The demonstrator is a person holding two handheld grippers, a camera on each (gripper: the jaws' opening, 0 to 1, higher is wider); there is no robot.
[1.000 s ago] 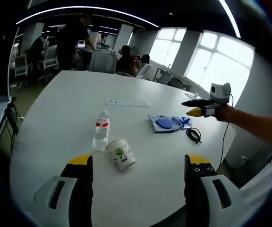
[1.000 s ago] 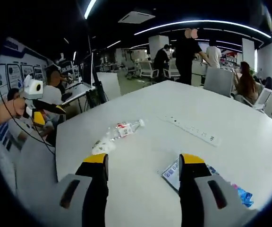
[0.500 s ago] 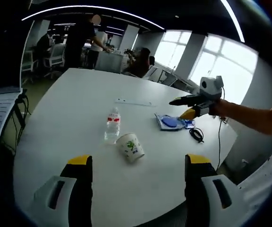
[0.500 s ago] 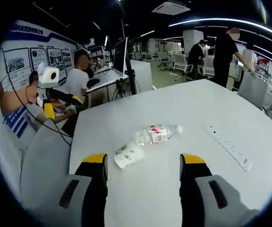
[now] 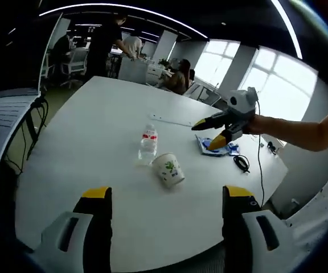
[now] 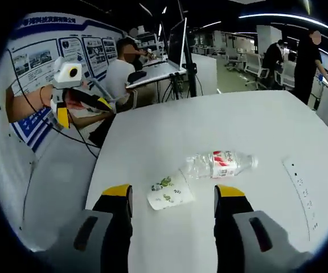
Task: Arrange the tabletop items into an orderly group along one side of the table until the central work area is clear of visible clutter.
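A paper cup with a green print (image 5: 170, 169) (image 6: 171, 192) lies on its side on the white table (image 5: 84, 136) (image 6: 152, 131). A clear water bottle with a red label (image 5: 148, 143) (image 6: 220, 164) lies beside it. Farther off rest a blue packet (image 5: 224, 149), a black cable loop (image 5: 242, 164) and a white power strip (image 5: 172, 120) (image 6: 303, 190). My left gripper (image 5: 165, 196) is open above the near table edge, empty. My right gripper (image 6: 173, 193) is open just before the cup, empty; in the left gripper view the right gripper (image 5: 208, 132) hovers over the blue packet.
Office chairs, desks and several people stand beyond the table's far side (image 5: 113, 45). A seated person at a monitor desk (image 6: 124, 68) is off the table's end. Posters line the wall (image 6: 44, 48). In the right gripper view the left gripper (image 6: 76, 99) shows at left.
The right gripper has swung toward the cup and bottle, which now sit closer in its view; the blue packet has left that view. The left view drifted slightly.
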